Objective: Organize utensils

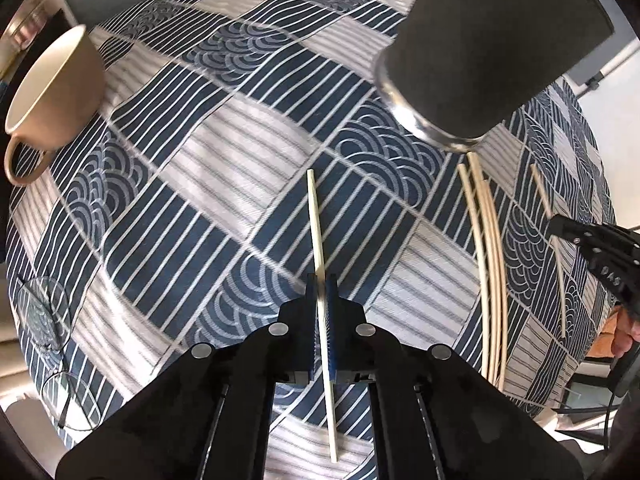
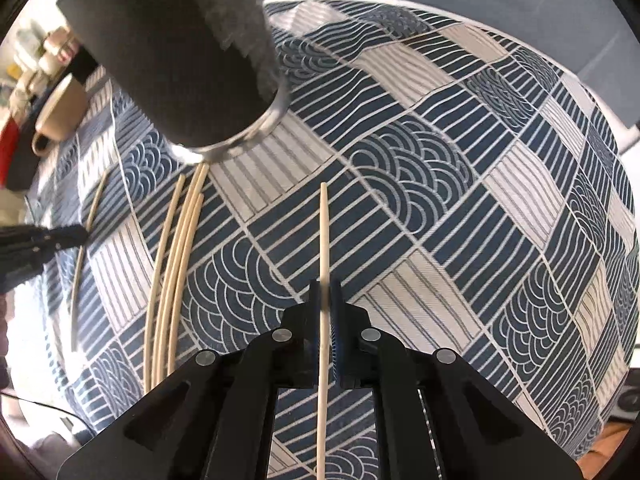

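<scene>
In the left wrist view my left gripper (image 1: 321,284) is shut on a pale chopstick (image 1: 315,216) that runs straight ahead between its blue pads, above the cloth. My right gripper (image 2: 325,286) is likewise shut on a wooden chopstick (image 2: 324,232). A dark cylindrical holder (image 1: 492,52) with a metal base stands on the cloth ahead and to the right; in the right wrist view the holder (image 2: 176,52) is ahead and to the left. Several loose chopsticks (image 1: 490,260) lie below it, also visible as chopsticks (image 2: 176,260). Each view shows the other gripper at its edge, the right gripper (image 1: 564,229) and the left gripper (image 2: 82,234).
A blue and white patterned tablecloth (image 1: 208,208) covers the table. A beige cup (image 1: 56,92) stands at the far left, seen too as the cup (image 2: 60,116). Clear eyeglasses (image 1: 44,312) lie near the left table edge. Cluttered shelves sit beyond the left edge.
</scene>
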